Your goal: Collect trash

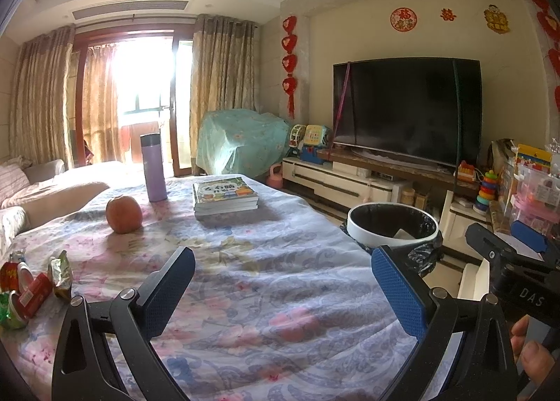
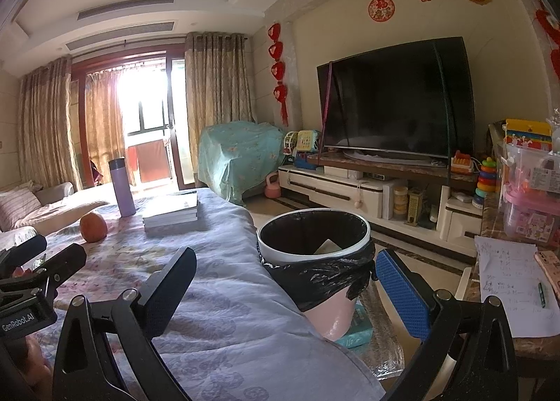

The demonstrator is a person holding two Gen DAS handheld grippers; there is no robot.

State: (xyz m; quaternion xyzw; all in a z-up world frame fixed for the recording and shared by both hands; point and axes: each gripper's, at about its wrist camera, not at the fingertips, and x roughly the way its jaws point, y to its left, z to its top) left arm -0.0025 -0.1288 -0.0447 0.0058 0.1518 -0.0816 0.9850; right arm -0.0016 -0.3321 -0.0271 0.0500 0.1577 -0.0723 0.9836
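Note:
A heap of crumpled snack wrappers, red, green and gold, lies at the left edge of the floral-covered table. My left gripper hovers open over the cloth, right of the wrappers, with nothing between its fingers. A pink trash bin with a white rim and black liner stands off the table's right side; a piece of paper lies inside. My right gripper is open and empty, its fingers framing the bin from the near side. The bin also shows in the left wrist view.
On the table stand an orange fruit, a purple flask and a stack of books. A side table with papers is at the right. TV unit and toys line the far wall; a sofa is at the left.

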